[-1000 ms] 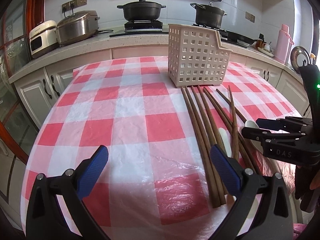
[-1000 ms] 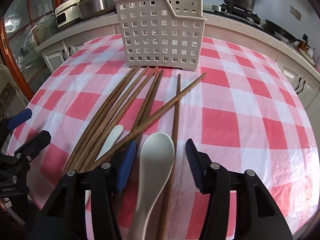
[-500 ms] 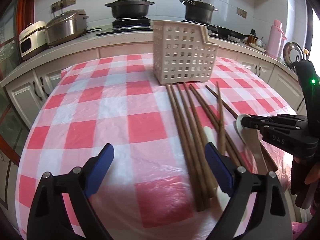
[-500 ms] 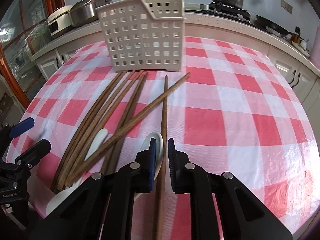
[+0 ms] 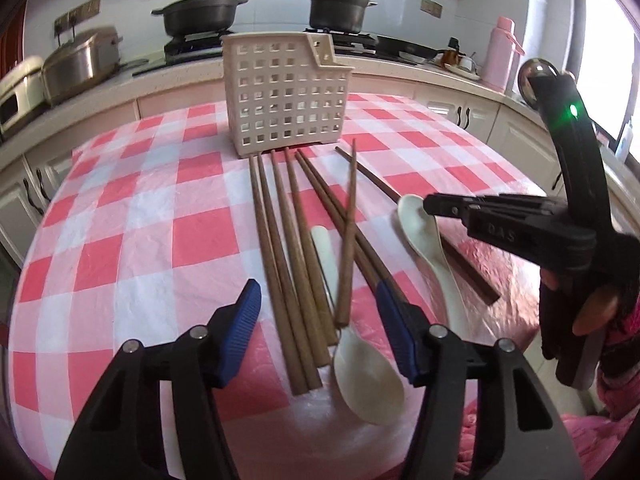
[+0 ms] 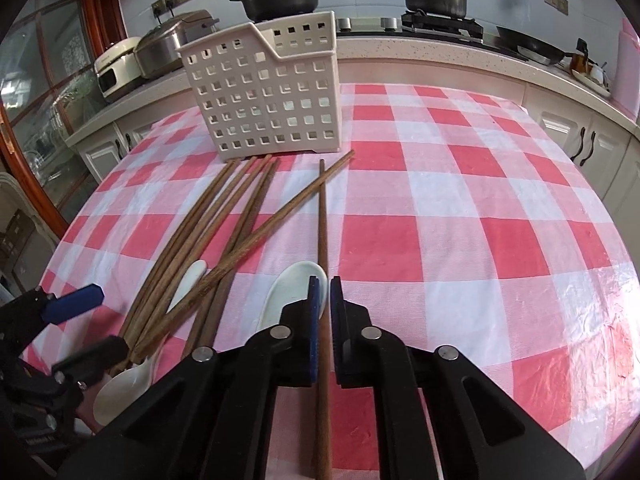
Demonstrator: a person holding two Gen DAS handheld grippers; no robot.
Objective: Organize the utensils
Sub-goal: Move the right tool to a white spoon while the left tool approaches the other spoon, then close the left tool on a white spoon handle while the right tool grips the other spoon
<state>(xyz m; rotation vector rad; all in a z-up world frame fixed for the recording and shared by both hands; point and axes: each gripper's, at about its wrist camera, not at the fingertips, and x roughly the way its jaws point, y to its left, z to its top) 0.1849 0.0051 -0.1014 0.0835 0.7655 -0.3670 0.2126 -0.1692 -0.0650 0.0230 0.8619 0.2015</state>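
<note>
Several brown wooden chopsticks (image 5: 280, 240) lie on the red-and-white checked tablecloth in front of a cream perforated utensil basket (image 5: 282, 94). Two white spoons lie among them: one (image 5: 362, 364) near my left gripper, one (image 5: 420, 224) under my right gripper. My left gripper (image 5: 320, 332) is open and empty, its blue pads astride the near ends of the chopsticks. My right gripper (image 6: 329, 296) is shut on a single chopstick (image 6: 322, 220) that points toward the basket (image 6: 264, 88); the spoon bowl (image 6: 290, 292) sits just left of its fingers.
The round table (image 6: 500, 200) has its curved edge near on the right. A counter behind holds two black pots (image 5: 200, 10), a rice cooker (image 5: 78, 66) and a pink flask (image 5: 502, 54). White cabinets stand below.
My right gripper closed from wide open onto the single chopstick beside the spoon. My left gripper moved right over the chopstick ends and stayed open.
</note>
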